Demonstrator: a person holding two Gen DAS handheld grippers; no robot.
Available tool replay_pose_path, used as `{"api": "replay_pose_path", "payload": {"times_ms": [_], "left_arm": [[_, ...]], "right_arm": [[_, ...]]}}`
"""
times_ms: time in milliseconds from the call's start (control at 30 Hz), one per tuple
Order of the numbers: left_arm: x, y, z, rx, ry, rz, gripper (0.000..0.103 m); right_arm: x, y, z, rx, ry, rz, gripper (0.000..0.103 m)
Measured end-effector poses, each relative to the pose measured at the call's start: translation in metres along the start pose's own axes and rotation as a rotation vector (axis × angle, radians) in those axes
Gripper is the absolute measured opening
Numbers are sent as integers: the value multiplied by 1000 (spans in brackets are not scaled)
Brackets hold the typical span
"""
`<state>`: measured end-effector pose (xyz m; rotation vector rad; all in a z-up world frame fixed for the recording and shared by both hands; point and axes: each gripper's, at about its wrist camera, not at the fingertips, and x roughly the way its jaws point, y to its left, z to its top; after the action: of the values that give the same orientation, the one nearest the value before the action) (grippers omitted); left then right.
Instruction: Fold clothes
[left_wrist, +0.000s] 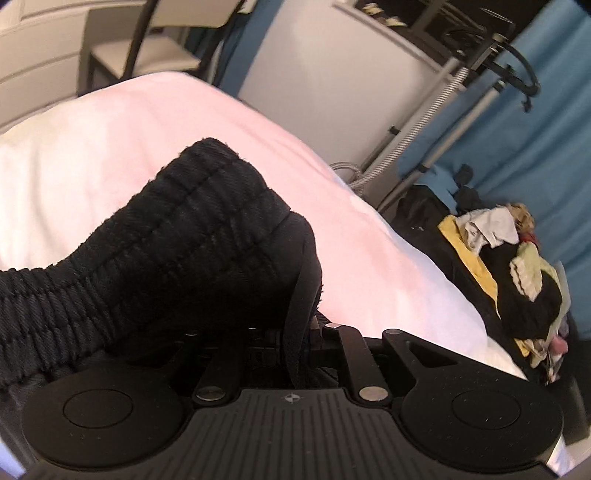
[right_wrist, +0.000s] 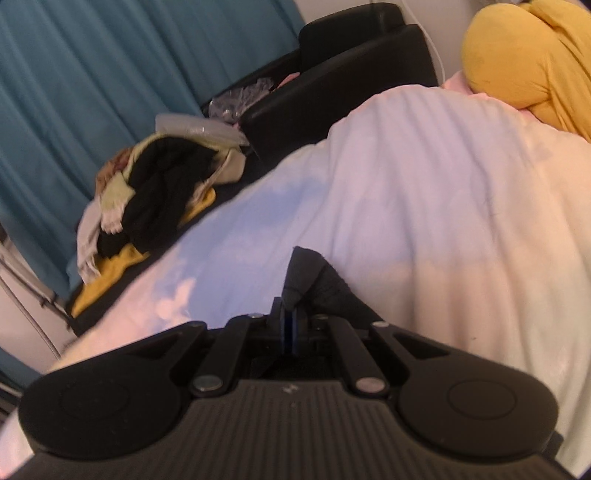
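A black garment with a ribbed elastic waistband (left_wrist: 177, 229) hangs from my left gripper (left_wrist: 295, 325), which is shut on it; the cloth drapes over and hides the fingers, above the white bed cover (left_wrist: 110, 122). My right gripper (right_wrist: 290, 321) is shut on a corner of the black garment (right_wrist: 314, 277), which sticks up past the closed fingertips above the white cover (right_wrist: 424, 192).
A pile of mixed clothes, black, yellow and pale, lies on a dark surface beside the bed (left_wrist: 517, 273) (right_wrist: 155, 192). Teal curtains (right_wrist: 92, 74), a black armchair (right_wrist: 351, 74), a yellow cushion (right_wrist: 528, 59) and a metal stand with hose (left_wrist: 443, 103) surround the bed.
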<state>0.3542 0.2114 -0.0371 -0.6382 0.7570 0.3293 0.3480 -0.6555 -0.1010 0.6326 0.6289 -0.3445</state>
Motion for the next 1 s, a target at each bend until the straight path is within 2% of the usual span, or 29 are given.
{"api": "replay_pose_path", "payload": {"times_ms": [100,133,167,200,233,267,333,467,633,733,900,1000], "left_arm": [[-7,-1,-1,44,-2,-18,16],[-10,-1,-1,55,-1,-26,24],[-12,-2,-1,62,2,-42,41],[-18,-5,-2,69,0,-59,52],[-24,-7,-4,74,-10,-65,77],[-36,-9,-8,80,-39,-68,91],[-60,-17,-19,124,-115,-113,92],[-98,-37,-51,240,-110,-150,92],[-150,-67,-115,420,-132,-216,92],[-179,-80,-156,514,-150,-248,92],[-209,-96,-223,605,-171,-281,92],[-218,-96,-258,640,-190,-308,92]], "right_arm": [[-11,3,0,-55,-9,7,9],[-19,6,-1,-72,-9,8,16],[-26,9,-1,-90,-10,8,33],[-37,12,-2,-104,-12,12,45],[-47,15,-3,-116,-16,15,62],[-61,19,-5,-136,-26,27,63],[-83,27,-9,-163,-29,49,63],[-132,41,-28,-164,-55,118,63],[-182,62,-70,-206,-72,189,63],[-210,78,-101,-275,-70,203,63],[-244,102,-143,-313,-53,253,63],[-257,115,-168,-358,-72,267,63]]}}
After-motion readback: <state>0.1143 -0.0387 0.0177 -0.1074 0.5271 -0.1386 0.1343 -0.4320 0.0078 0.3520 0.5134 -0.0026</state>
